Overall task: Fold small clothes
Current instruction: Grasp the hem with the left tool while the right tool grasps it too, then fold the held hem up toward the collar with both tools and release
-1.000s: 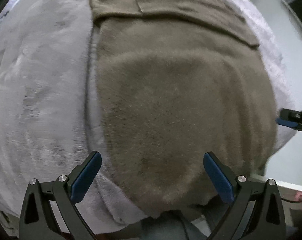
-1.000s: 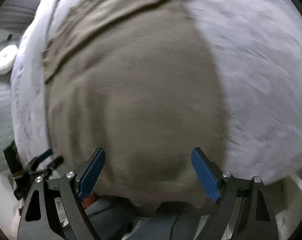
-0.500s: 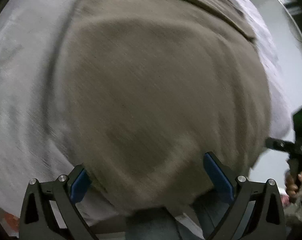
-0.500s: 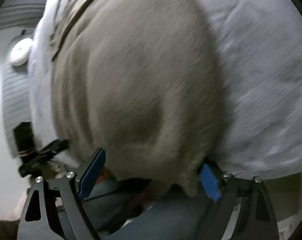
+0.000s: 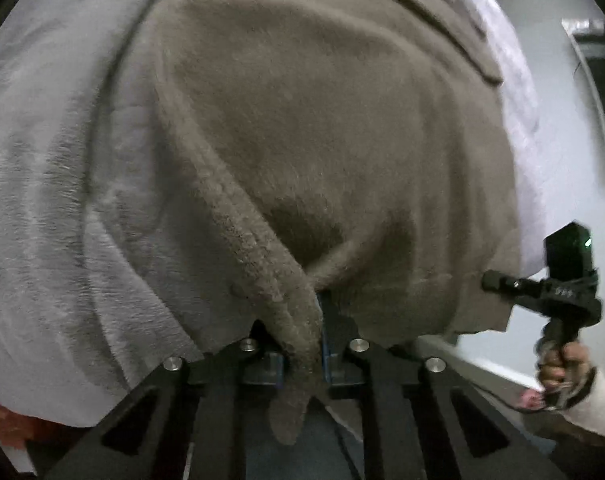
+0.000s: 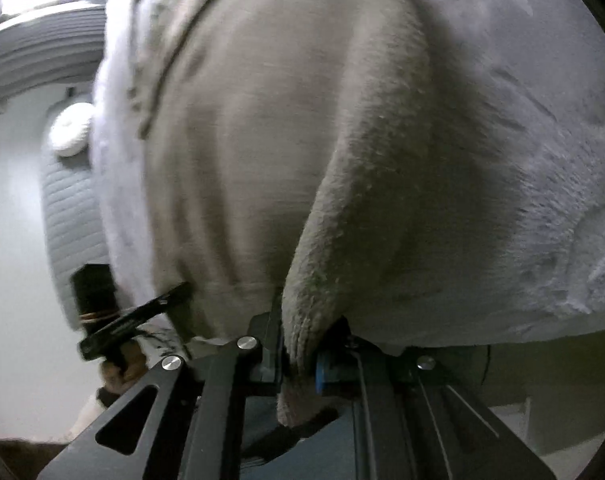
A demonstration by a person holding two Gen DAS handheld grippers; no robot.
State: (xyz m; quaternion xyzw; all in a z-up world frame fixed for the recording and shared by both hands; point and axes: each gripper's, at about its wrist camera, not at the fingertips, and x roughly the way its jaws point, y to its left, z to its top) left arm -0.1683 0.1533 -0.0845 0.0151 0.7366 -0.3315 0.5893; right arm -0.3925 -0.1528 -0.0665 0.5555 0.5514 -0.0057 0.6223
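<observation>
A brown fleece garment [image 5: 322, 140] lies spread on a pale grey fleece blanket [image 5: 62, 200]. My left gripper [image 5: 302, 344] is at its near left corner, jaws closing on a pinched ridge of the brown fabric, whose tip hangs down between the fingers. In the right wrist view the same garment [image 6: 262, 140] looks lighter. There my right gripper [image 6: 298, 352] is closing on the near right corner, the fold squeezed between its pads. Each gripper shows in the other's view: the right one [image 5: 542, 288] at the cloth's far corner, the left one [image 6: 134, 320] at lower left.
The blanket [image 6: 522, 160] drops off at the near edge just ahead of both grippers. A person's hand [image 5: 562, 364] grips the right handle. A white round object [image 6: 72, 130] rests on a quilted grey surface [image 6: 70, 220] beyond the left edge. Blue trouser legs [image 6: 302, 460] are below.
Both grippers went from wide open to shut, each pinching up a near corner of the brown garment. Both moved down and closer to the cloth's near edge.
</observation>
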